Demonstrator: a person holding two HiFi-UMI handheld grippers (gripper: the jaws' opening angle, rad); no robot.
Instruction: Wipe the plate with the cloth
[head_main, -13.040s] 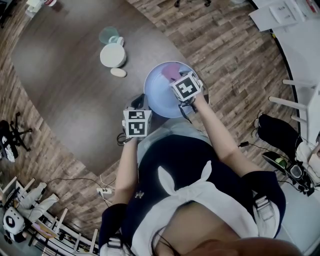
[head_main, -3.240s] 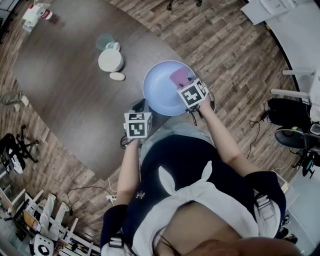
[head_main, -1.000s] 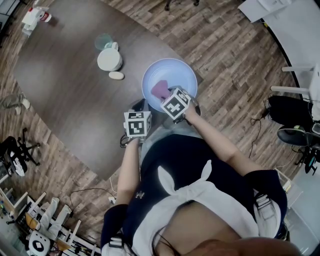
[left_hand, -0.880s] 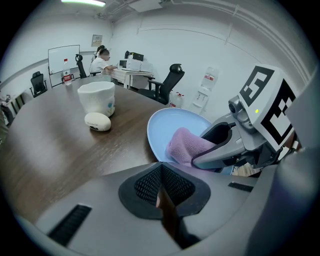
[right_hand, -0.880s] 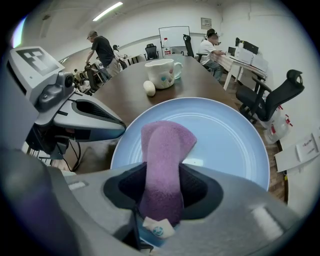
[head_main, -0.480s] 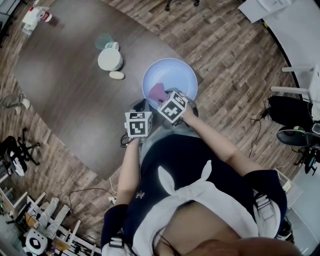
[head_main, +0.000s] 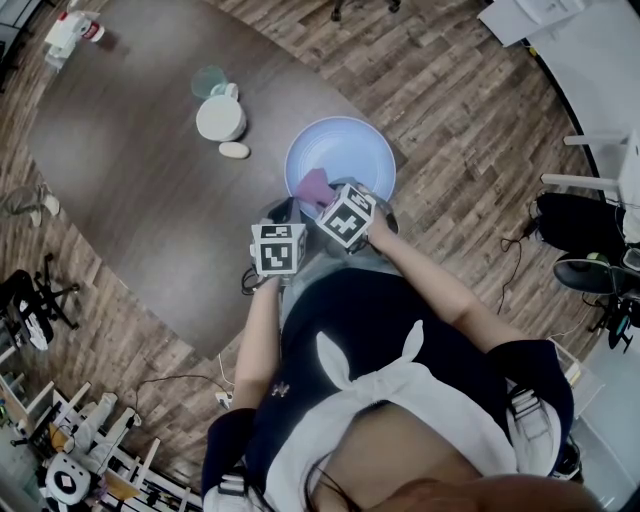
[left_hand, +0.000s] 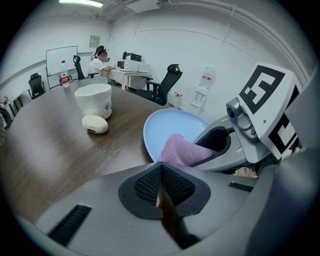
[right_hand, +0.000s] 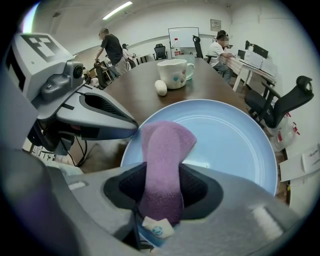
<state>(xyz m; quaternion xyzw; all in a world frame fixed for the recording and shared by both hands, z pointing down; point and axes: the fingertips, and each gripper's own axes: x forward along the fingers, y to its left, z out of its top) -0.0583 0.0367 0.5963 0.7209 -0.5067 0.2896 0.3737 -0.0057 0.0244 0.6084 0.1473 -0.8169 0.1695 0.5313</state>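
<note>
Right gripper: jaws clamped on a folded purple terry cloth, pinching it near its tagged end. The free end of the cloth extends forward over the near-left part of a round light blue plate and rests against it just inside the rim. The plate sits at the near edge of a dark brown wooden counter. Left gripper: jaws closed together with nothing between them, positioned at the counter edge just beside the plate's near-left rim; whether it touches the plate cannot be determined. The two grippers are close together. A white mug and a small white oval object stand farther back on the counter, well apart from the plate.
</note>
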